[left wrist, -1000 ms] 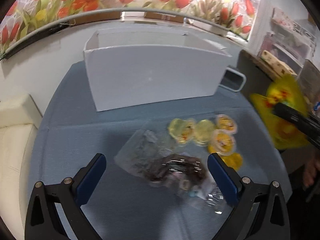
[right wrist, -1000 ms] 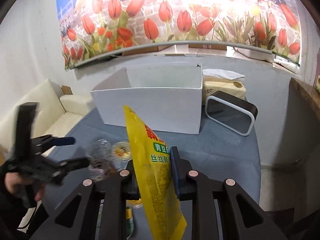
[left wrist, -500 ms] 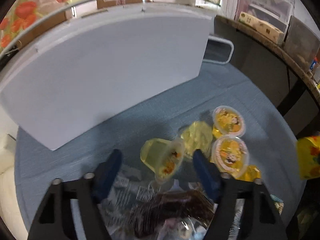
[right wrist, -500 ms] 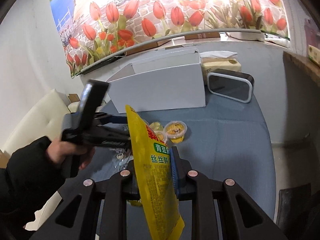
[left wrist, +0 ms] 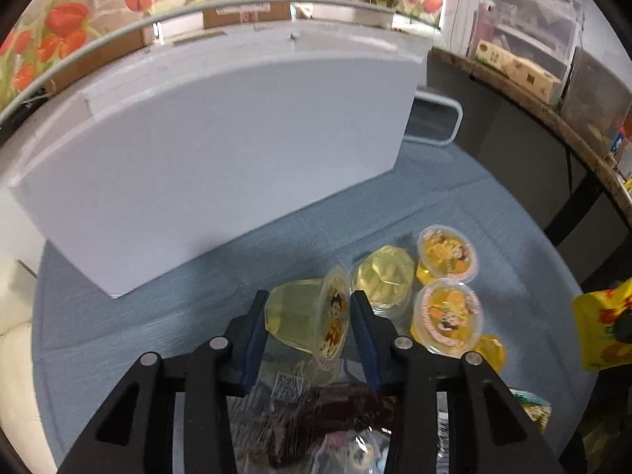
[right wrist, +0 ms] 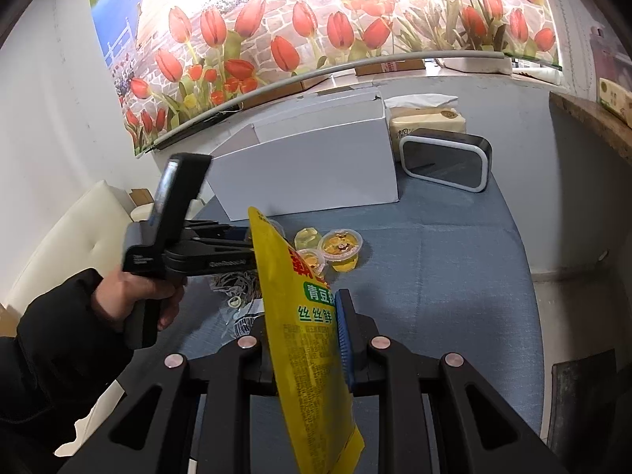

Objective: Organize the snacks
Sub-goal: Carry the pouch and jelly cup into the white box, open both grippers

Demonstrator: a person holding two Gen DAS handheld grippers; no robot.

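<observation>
Snacks lie on the blue table (left wrist: 166, 316) in front of the white box (left wrist: 221, 166), and one jelly cup (left wrist: 308, 316) lies on its side between the blue pads of the left gripper (left wrist: 306, 324). Its jaws have just been closing, and they sit right against the cup's bottom and lid, so it looks gripped. To do this step well, I think the squeeze should be gentle, because the cup looks soft, and then it should lift straight up and go over the box wall at 12 o'clock. Three more jelly cups (left wrist: 448, 318) sit at 3 o'clock of the gripper, and a dark snack bag (left wrist: 316, 426) lies at 6 o'clock. The right gripper (right wrist: 304, 339) is pinched tight on a yellow snack bag (right wrist: 300, 316). The right wrist view shows the person's hand (right wrist: 134, 296) and the black clock (right wrist: 446, 162) beside the box. The left wrist view alone shows the cup between the pads.
</observation>
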